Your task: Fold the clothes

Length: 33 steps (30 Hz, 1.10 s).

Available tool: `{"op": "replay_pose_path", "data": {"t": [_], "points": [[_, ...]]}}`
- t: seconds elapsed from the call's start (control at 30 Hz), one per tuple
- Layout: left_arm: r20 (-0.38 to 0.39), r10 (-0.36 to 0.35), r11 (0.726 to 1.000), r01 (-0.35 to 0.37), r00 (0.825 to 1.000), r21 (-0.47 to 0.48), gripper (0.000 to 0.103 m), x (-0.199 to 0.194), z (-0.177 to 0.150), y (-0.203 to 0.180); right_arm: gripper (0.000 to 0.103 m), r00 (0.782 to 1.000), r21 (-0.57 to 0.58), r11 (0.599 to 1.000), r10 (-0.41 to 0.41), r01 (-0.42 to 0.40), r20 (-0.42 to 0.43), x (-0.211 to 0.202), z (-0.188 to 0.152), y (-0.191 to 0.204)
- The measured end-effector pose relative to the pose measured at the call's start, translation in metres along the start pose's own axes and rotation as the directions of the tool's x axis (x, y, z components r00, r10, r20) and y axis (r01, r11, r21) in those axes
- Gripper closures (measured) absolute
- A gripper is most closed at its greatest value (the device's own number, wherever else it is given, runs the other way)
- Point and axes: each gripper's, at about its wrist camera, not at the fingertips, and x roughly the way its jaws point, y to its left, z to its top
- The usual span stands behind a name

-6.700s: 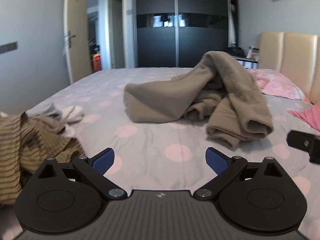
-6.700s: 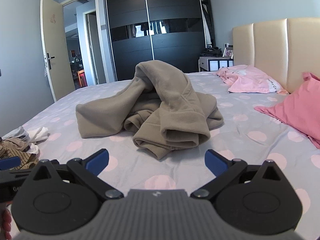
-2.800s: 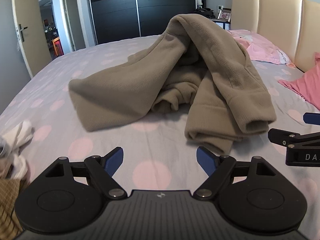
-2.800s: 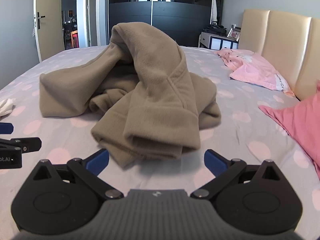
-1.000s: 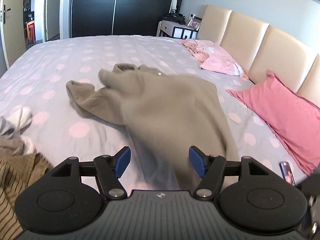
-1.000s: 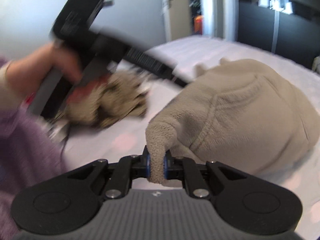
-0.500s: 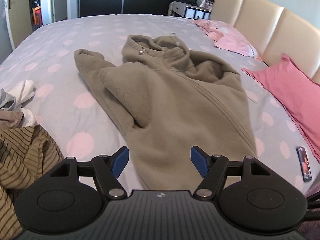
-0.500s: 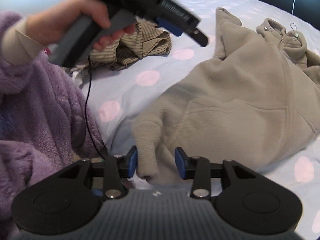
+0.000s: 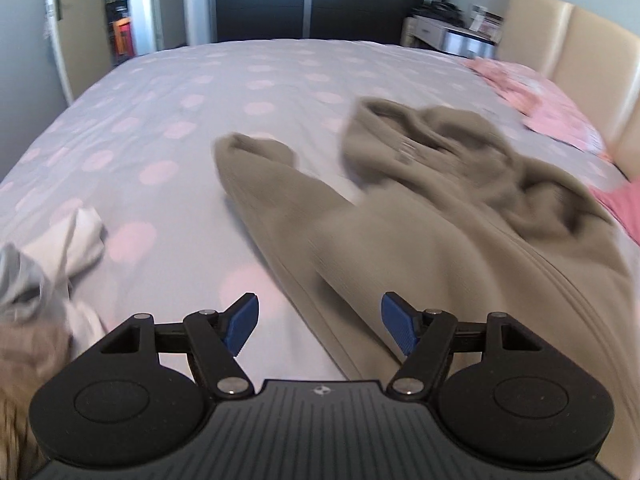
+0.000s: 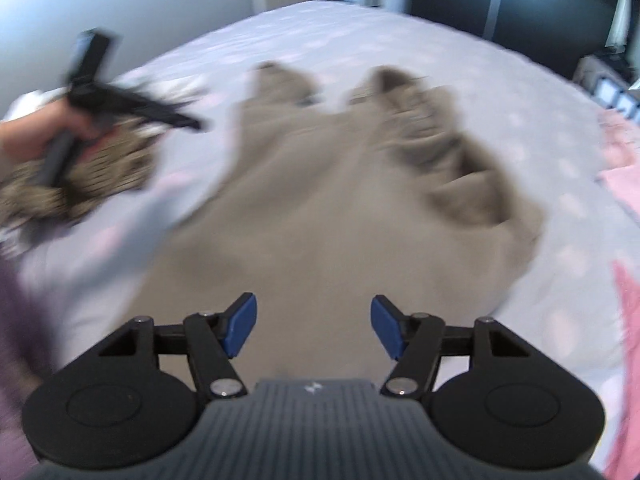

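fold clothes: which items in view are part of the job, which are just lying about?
Job: tan fleece, spread on the bed; striped top; white clothes; both open grippers, left, right.

Lying about: pink pillows; nightstand.

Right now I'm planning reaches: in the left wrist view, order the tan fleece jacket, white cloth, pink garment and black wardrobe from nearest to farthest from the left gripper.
1. Tan fleece jacket, just ahead of the left gripper, rightward.
2. White cloth, left.
3. Pink garment, far right by the headboard.
4. Black wardrobe, beyond the bed.
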Motion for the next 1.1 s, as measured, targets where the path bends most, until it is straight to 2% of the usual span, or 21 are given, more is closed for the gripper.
{"op": "replay_pose_path", "data": {"t": [0.17,0.3,0.43,0.5,0.57,0.6,0.63,0.67,0.7,0.73,0.8,0.93,1.1], "points": [[0.003,0.040,0.993,-0.039,0.999,-0.108,0.036,0.065,0.039,0.038,0.037,0.989,0.038,0.988,-0.148,0.147,0.022,0.074,0.059,-0.075],[-0.013,0.069,0.984,-0.070,0.998,-0.165,0.036,0.109,0.056,0.062,0.036,0.978,0.042,0.977,-0.209,0.208,0.022,0.133,0.099,-0.117],[0.003,0.017,0.968,-0.015,1.000,-0.251,0.036,0.134,0.063,0.078,0.033,0.969,0.039,0.968,-0.249,0.249,-0.003,0.175,0.122,-0.139],[-0.007,0.004,0.965,-0.006,1.000,-0.262,0.036,0.145,0.066,0.079,0.033,0.965,0.040,0.964,-0.263,0.264,-0.019,0.192,0.129,-0.146],[-0.012,-0.010,0.966,0.006,1.000,-0.258,0.044,0.152,0.068,0.078,0.035,0.960,0.041,0.959,-0.278,0.279,-0.036,0.209,0.135,-0.153],[-0.016,-0.024,0.965,0.019,1.000,-0.260,0.062,0.155,0.069,0.076,0.043,0.957,0.041,0.957,-0.285,0.287,-0.045,0.218,0.139,-0.157],[-0.019,-0.039,0.965,0.033,0.999,-0.262,0.076,0.158,0.070,0.074,0.054,0.955,0.041,0.955,-0.292,0.294,-0.053,0.226,0.142,-0.161],[-0.022,-0.033,0.966,0.026,0.999,-0.257,0.077,0.157,0.071,0.072,0.079,0.952,0.041,0.952,-0.299,0.302,-0.061,0.235,0.146,-0.164],[-0.024,-0.014,0.969,0.008,1.000,-0.247,0.083,0.152,0.073,0.068,0.086,0.949,0.041,0.950,-0.306,0.310,-0.070,0.243,0.149,-0.168],[-0.026,0.005,0.971,-0.011,1.000,-0.238,0.086,0.148,0.075,0.065,0.088,0.946,0.041,0.947,-0.313,0.317,-0.078,0.252,0.153,-0.172],[-0.029,0.042,0.975,-0.048,0.999,-0.219,0.088,0.139,0.079,0.058,0.092,0.937,0.051,0.937,-0.340,0.345,-0.078,0.243,0.154,-0.177],[-0.033,0.118,0.976,-0.122,0.992,-0.181,0.090,0.121,0.087,0.045,0.093,0.913,0.076,0.910,-0.402,0.407,-0.066,0.207,0.153,-0.185],[0.021,0.209,0.962,-0.201,0.978,-0.185,0.090,0.070,0.097,0.057,0.093,0.877,0.109,0.870,-0.477,0.480,-0.054,0.162,0.152,-0.196]]}}
